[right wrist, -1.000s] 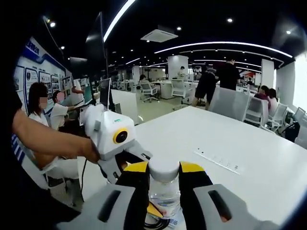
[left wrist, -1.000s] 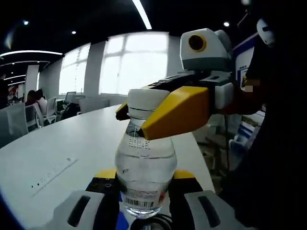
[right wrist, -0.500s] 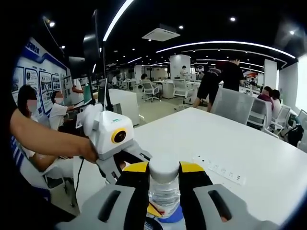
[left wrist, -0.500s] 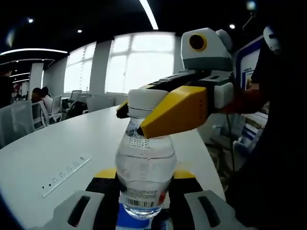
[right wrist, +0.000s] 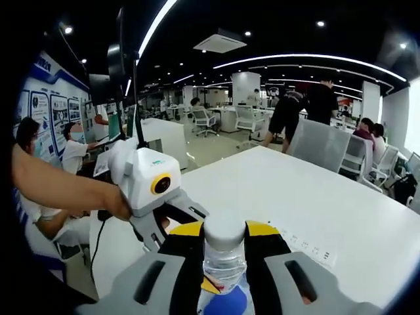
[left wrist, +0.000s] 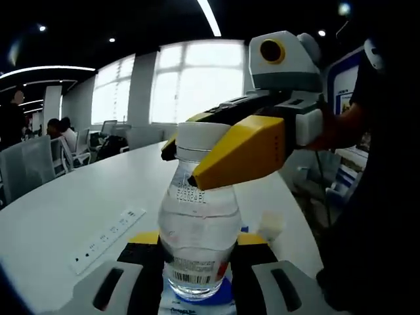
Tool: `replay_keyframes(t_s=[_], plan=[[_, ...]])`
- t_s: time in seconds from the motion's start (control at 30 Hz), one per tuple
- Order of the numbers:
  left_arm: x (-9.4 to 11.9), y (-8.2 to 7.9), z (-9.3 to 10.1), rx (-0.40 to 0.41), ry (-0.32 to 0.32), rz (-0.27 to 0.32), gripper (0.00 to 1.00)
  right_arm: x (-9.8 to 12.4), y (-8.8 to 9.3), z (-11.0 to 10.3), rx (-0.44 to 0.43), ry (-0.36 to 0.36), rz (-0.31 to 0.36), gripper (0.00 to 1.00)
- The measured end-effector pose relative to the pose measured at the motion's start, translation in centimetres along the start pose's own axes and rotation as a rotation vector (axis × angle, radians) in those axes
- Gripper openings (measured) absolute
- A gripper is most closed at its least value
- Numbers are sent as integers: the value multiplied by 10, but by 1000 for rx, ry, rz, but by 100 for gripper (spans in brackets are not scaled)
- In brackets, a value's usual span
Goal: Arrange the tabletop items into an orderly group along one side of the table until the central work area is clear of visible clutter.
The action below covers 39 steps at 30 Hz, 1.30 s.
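A clear plastic water bottle (left wrist: 197, 220) with a white cap (left wrist: 202, 134) stands upright over the white table (left wrist: 72, 203). My left gripper (left wrist: 199, 244) is shut on the bottle's lower body, near the barcode label. My right gripper (left wrist: 197, 149) comes in from the right, its yellow jaws shut on the cap. In the right gripper view the cap (right wrist: 223, 230) sits between my right gripper's (right wrist: 223, 241) jaws, and the left gripper (right wrist: 172, 222), held by a hand (right wrist: 117, 203), reaches in from the left below it. Something blue (right wrist: 228, 303) lies under the bottle.
A flush power strip (left wrist: 105, 233) (right wrist: 303, 247) runs along the table. A small pale object (left wrist: 269, 223) lies to the right of the bottle. Grey office chairs (right wrist: 321, 141) and several people stand beyond the table's far edge; a person sits at the left (right wrist: 69, 141).
Both views have swung a little, so the background has shifted. The bottle stays held at body and cap the same way. The blue thing under it shows more.
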<state>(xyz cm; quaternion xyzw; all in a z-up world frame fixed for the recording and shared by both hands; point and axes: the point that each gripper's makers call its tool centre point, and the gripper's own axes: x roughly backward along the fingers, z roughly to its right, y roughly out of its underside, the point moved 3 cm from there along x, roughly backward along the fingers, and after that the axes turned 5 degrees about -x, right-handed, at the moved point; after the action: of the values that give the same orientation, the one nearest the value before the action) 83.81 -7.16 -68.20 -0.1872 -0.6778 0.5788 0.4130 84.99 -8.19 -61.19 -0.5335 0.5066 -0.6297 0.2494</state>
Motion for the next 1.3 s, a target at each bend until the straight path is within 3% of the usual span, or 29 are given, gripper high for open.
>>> replay_keyframes(t_s=[0.2, 0.63, 1.3], plan=[[1, 8, -15, 6, 5, -2, 36, -18, -2, 4, 0, 29, 0, 18], [15, 42, -55, -21, -11, -20, 36, -68, 5, 1, 35, 36, -22, 18], [5, 76, -85, -29, 59, -94, 36, -118, 24, 16, 22, 60, -73, 18]])
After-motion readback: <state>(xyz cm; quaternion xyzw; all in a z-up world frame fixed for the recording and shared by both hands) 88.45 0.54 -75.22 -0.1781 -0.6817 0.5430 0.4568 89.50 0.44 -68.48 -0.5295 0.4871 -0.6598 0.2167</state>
